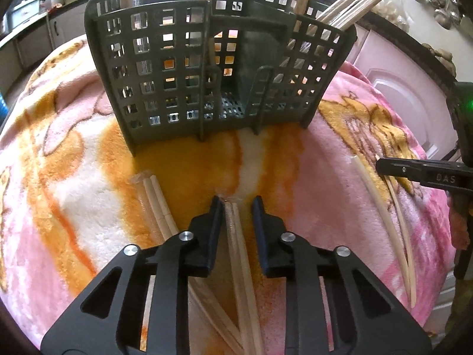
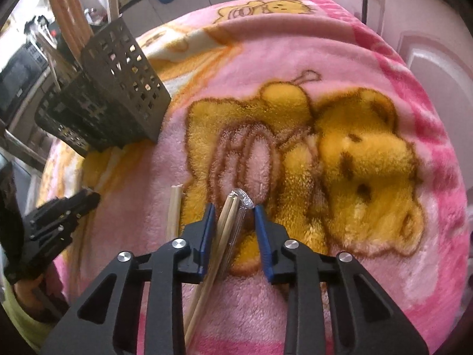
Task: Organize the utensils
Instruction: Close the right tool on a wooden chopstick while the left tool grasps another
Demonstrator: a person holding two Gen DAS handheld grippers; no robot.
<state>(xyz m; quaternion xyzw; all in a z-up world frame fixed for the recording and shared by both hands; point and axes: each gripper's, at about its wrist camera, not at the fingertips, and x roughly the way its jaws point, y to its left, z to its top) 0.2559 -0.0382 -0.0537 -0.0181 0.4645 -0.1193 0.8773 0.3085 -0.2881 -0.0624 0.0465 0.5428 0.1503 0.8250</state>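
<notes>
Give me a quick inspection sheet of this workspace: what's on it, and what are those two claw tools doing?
Surface: pink and orange fleece blanket with a bear print.
Job's things: grey caddy standing upright, holding chopsticks; wrapped chopstick pairs lie loose on the blanket.
Clutter: nothing seen.
Grippers: left gripper open, straddling a wrapped pair; right gripper open, straddling another pair.
Cables: nothing seen.
Surroundings: kitchen cabinets, ladles hanging on the wall.
</notes>
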